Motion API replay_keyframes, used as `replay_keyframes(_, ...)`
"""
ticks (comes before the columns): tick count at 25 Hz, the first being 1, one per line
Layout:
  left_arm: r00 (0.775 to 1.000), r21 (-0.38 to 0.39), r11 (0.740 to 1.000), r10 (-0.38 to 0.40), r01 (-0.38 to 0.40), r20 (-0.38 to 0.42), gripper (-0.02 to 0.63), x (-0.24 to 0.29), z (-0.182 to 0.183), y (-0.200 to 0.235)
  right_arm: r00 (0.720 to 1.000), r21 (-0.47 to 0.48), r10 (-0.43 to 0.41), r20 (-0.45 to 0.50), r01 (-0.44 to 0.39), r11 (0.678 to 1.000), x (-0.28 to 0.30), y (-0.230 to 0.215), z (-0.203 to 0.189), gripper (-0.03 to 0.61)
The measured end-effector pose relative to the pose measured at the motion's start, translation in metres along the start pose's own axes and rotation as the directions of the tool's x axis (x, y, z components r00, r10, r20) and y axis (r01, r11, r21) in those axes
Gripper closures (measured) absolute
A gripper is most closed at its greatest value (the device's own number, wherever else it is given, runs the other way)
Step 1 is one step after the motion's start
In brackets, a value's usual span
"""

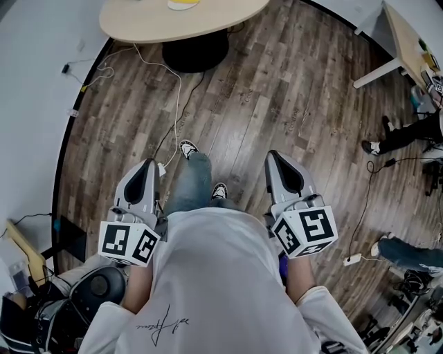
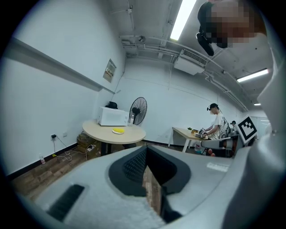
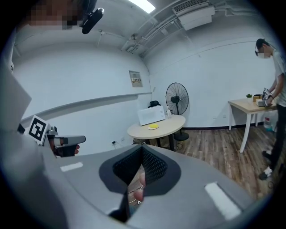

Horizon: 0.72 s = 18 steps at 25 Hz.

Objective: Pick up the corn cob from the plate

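The yellow corn cob (image 2: pixel 118 130) lies on a white plate on a round beige table (image 2: pixel 134 134) across the room, far from both grippers. The right gripper view also shows the corn cob (image 3: pixel 153 126), and in the head view the plate (image 1: pixel 183 4) is cut off by the top edge. I hold both grippers at waist height over the wooden floor. My left gripper (image 1: pixel 147 166) is shut with nothing in it. My right gripper (image 1: pixel 277 157) is shut too, its pads meeting with nothing between them.
On the table stand a white microwave (image 2: pixel 112 117) and, behind it, a fan (image 2: pixel 138 111). Cables (image 1: pixel 173 90) trail over the floor toward the table's black base (image 1: pixel 195 52). A person (image 3: pixel 277 89) stands at a second desk (image 3: pixel 250 107) to the right.
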State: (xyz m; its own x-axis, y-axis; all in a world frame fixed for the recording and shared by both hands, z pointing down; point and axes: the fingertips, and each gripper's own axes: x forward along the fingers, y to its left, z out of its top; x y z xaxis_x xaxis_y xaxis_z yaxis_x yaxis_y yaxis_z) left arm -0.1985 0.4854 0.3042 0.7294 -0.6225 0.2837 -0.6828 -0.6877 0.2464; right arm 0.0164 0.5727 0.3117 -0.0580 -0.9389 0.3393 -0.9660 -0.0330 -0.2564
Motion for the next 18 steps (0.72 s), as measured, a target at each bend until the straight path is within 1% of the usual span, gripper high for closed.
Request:
replay_keyframes(7,1.000,-0.003,1.000,-0.001,0.001,0.007,0.612,0.031,0.014,0.010,1.000,0.031,0.018,0.009,-0.018,0.999,0.026,-0.015,0.016,0.566)
replay_keyframes(13,1.000,0.003,1.000,-0.001,0.001,0.021,0.614,0.058,0.031,0.030,0.997,0.035,0.049,0.056,-0.051,0.998,0.060,-0.021,0.043,0.568)
replay_keyframes(16,1.000,-0.006,1.000,-0.007,0.007,0.018,0.614,0.073,0.038,0.043,0.997,0.042,0.050,0.061,-0.053,0.998,0.083,-0.024,0.053,0.568)
replay_keyframes(18,1.000,-0.015,1.000,-0.013,0.013,0.017,0.614,0.084,0.043,0.053,0.996,0.033,0.070,0.057,-0.072,0.997,0.099,-0.021,0.060,0.568)
